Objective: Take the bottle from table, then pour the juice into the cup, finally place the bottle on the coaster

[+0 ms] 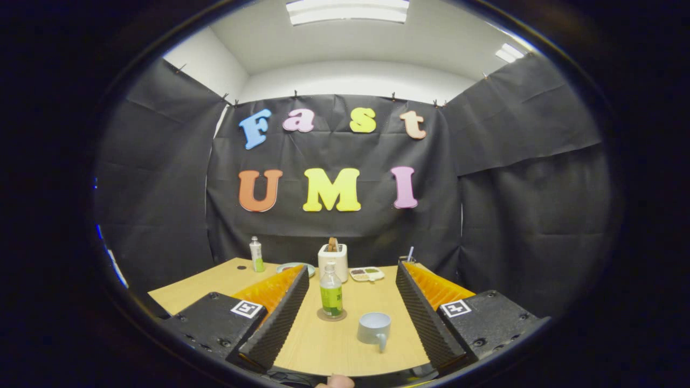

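Nearest to the camera is the claw (353,302), its two ribbed fingers spread wide apart and pinching nothing; the things of the task stand in the gap between them, a little ahead. The wide spread fits a claw that is lined up on the bottle, either to come in around it or to draw back from it.

Going from left to right on the light wooden bench (215,280): a small white bottle with a green band (256,254) stands far back near the black cloth wall, then a round pale plate (295,267), partly hidden behind the left finger. In the middle stands the clear plastic bottle with a green label (331,295), upright on a round brown coaster (331,315), so it already is where the task wants it at the end. Behind it a white toaster with bread (333,260) is seen, and beside that a small white tray with coloured fillings (367,274). Just right of the coaster, close but apart from it, the pale blue-grey cup (374,327) stands open side up with its handle toward the camera, near enough for a short pour. I cannot tell if there is juice in it, so this scene fits both a time before the pouring and a time after the bottle was set down.
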Demonstrator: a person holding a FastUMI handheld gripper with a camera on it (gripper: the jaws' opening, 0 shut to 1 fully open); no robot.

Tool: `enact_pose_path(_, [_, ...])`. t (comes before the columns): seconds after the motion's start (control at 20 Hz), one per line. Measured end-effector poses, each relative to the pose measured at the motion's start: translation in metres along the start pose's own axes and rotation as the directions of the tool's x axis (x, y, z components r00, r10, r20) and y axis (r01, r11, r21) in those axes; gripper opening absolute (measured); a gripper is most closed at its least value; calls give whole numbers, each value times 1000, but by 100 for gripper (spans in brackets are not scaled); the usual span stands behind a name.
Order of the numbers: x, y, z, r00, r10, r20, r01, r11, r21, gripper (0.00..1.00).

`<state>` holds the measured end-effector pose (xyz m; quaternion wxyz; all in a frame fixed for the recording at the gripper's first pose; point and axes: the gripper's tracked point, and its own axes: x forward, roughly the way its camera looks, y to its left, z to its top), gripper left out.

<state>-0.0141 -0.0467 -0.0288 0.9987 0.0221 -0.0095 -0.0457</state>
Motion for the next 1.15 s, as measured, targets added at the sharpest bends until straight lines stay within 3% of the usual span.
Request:
enact_pose_path(0.45, [5,-4,-6,1000,10,-14,-10,999,39,100])
enact_pose_path(1.15, [11,-7,-17,999,-8,-52,8,1000,-1,100])
